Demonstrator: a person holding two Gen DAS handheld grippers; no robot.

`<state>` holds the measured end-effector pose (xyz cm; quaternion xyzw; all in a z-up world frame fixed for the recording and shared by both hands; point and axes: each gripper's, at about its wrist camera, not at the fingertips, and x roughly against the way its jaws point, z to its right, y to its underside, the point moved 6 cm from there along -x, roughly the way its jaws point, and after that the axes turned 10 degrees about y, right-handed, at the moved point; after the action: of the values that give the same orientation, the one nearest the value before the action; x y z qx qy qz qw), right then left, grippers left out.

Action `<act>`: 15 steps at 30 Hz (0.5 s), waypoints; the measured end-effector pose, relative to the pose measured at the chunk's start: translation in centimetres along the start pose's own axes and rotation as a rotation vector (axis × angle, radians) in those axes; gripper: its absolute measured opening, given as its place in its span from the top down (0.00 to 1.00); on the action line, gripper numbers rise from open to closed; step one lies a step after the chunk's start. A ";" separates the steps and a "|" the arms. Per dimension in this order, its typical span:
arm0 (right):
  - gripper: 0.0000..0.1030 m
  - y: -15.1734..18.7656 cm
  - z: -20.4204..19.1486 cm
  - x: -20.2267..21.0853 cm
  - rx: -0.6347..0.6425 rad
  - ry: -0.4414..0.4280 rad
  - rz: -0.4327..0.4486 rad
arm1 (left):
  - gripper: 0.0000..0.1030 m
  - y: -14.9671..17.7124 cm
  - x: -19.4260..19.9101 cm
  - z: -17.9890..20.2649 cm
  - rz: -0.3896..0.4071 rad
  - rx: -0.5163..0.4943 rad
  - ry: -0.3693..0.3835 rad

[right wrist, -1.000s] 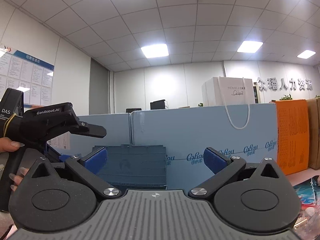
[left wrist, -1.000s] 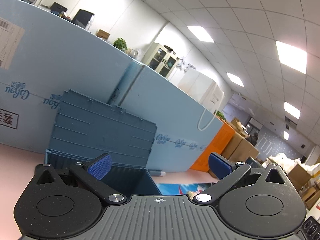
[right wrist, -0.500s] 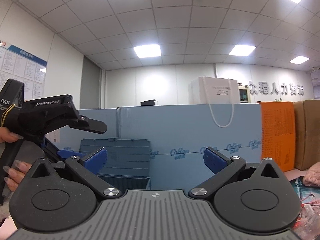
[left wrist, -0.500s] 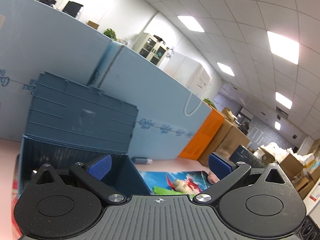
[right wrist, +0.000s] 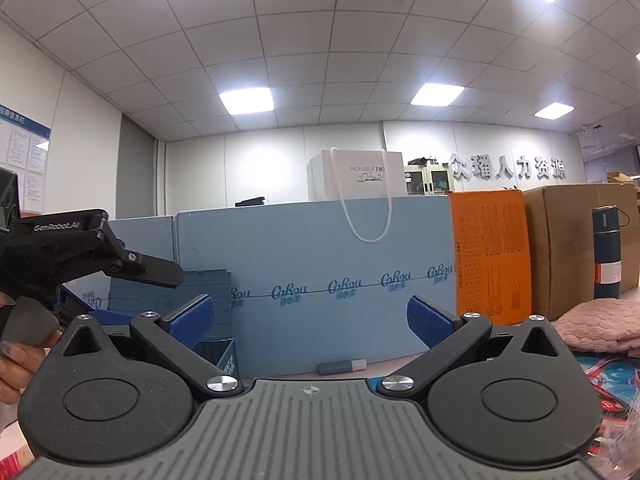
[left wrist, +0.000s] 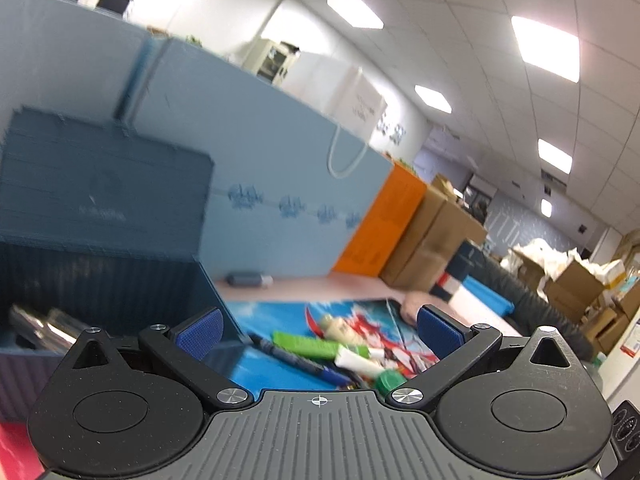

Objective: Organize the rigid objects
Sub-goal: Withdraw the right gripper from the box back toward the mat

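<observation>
In the left wrist view my left gripper [left wrist: 319, 330] is open and empty above a colourful printed mat [left wrist: 280, 312]. On the mat lie a green flat object [left wrist: 310, 345], a blue pen [left wrist: 296, 360], a white tube with a green cap [left wrist: 366, 366] and a small cream bottle [left wrist: 340, 326]. A dark blue crate [left wrist: 100, 276] with its lid raised stands at the left; shiny items [left wrist: 44, 326] lie inside. In the right wrist view my right gripper [right wrist: 309, 320] is open and empty. The crate [right wrist: 216, 336] shows there too, and the left gripper's body [right wrist: 80, 256] is at the left.
A light blue board wall [right wrist: 320, 272] stands behind the table, a grey marker [right wrist: 342, 366] at its foot. An orange box [right wrist: 490, 256], cardboard boxes [right wrist: 576, 240], a dark flask [right wrist: 606, 252] and a pink cloth [right wrist: 600, 324] are at the right. A person's arm [left wrist: 520, 304] rests on the mat.
My left gripper has tilted down and swung right, bringing the mat and the objects on it into view. My right gripper has turned right, so the orange box and flask now show.
</observation>
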<state>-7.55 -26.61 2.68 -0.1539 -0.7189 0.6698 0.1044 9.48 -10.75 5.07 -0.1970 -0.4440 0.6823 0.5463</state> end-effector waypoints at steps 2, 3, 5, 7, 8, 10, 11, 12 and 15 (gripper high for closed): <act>0.00 0.2 0.4 0.2 -0.002 0.003 -0.003 | 0.00 0.5 -0.8 0.2 -0.021 0.015 0.001; 0.00 0.3 0.7 0.2 -0.004 0.010 -0.007 | 0.00 0.7 -1.2 0.4 -0.027 0.017 -0.003; 0.00 0.5 1.4 0.3 -0.015 0.035 -0.013 | 0.00 1.1 -1.9 0.9 -0.043 0.004 -0.011; 0.00 0.6 2.4 0.4 -0.040 0.067 -0.019 | 0.00 1.5 -2.7 1.2 -0.059 -0.005 -0.014; 0.00 0.6 3.0 0.4 -0.058 0.086 -0.021 | 0.00 1.6 -3.1 1.4 -0.067 -0.007 -0.015; 0.00 0.8 4.3 0.5 -0.099 0.132 -0.026 | 0.00 1.8 -3.7 1.5 -0.075 -0.013 -0.024; 0.00 1.0 5.0 0.6 -0.120 0.155 -0.032 | 0.00 1.9 -4.0 1.5 -0.074 -0.017 -0.037; 0.00 1.2 5.6 0.6 -0.138 0.167 -0.040 | 0.00 1.9 -4.3 1.4 -0.074 -0.019 -0.055; 0.00 2.0 7.0 0.6 -0.173 0.150 -0.063 | 0.00 2.0 -5.5 0.9 -0.077 -0.010 -0.088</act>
<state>-10.41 -32.78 0.09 -0.1893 -0.7687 0.5882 0.1652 9.42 -16.16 2.74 -0.1523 -0.4782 0.6666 0.5512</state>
